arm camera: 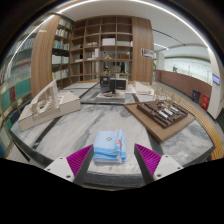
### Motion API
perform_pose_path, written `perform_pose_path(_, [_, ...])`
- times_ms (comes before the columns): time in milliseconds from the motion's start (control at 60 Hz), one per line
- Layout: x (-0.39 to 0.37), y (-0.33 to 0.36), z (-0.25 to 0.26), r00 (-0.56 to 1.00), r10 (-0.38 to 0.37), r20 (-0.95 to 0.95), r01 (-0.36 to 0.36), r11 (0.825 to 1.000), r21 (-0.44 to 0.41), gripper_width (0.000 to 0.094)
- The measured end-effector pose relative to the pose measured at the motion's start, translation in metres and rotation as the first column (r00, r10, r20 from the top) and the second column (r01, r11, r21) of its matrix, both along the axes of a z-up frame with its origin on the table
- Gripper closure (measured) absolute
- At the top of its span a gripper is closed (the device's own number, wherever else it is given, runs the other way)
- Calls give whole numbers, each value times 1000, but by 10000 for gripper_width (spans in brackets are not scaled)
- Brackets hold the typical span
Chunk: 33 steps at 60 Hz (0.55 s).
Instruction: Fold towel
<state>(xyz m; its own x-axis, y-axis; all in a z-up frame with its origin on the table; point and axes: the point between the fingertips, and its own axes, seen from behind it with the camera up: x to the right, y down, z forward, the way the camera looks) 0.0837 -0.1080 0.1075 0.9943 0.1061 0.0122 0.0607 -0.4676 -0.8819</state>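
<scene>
A hand-held gripper (110, 160) hovers over a pale, marble-patterned table (60, 140) in a large library-like hall, its 2 fingers spread well apart with nothing pressed between them. The magenta pads (76, 161) on their inner faces angle outward at left and right.

The towel (110, 148), a small light-blue and white bundle, lies on the table just ahead of the fingers and roughly midway between them. It appears already folded into a compact rectangle, with layered edges showing along its near side, though the number of layers cannot be made out. Neither finger touches it; a clear gap separates the cloth from each pad.

Farther along the table, to the left, stands a white architectural model (42, 102) with walls and open compartments. To the right, a low wooden platform (163, 113) carries another display of small pale pieces, too small to identify. Beyond both, near the middle of the hall, sits a dark display case or stand (112, 87).

The far wall is filled by tall wooden bookshelves (105, 45) rising across several levels, their bays holding books and boxes. More shelving (12, 95) with rows of books runs down the left side. On the right, a curved wooden counter (183, 82) sweeps toward the back of the room beneath bright windows. A ring of strip lighting (150, 8) arcs across the ceiling overhead.
</scene>
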Motion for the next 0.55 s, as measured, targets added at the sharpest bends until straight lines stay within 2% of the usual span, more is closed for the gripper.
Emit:
perform_pose_path(267, [-4,-46,33,999,38,-33,-34,995,94,88])
perform_pose_path(400, [15,-48,31,993,-17,-116,30,993,118,102])
perform_pose_path(550, [27,-46,15,970,-51,-238,71,995,75,96])
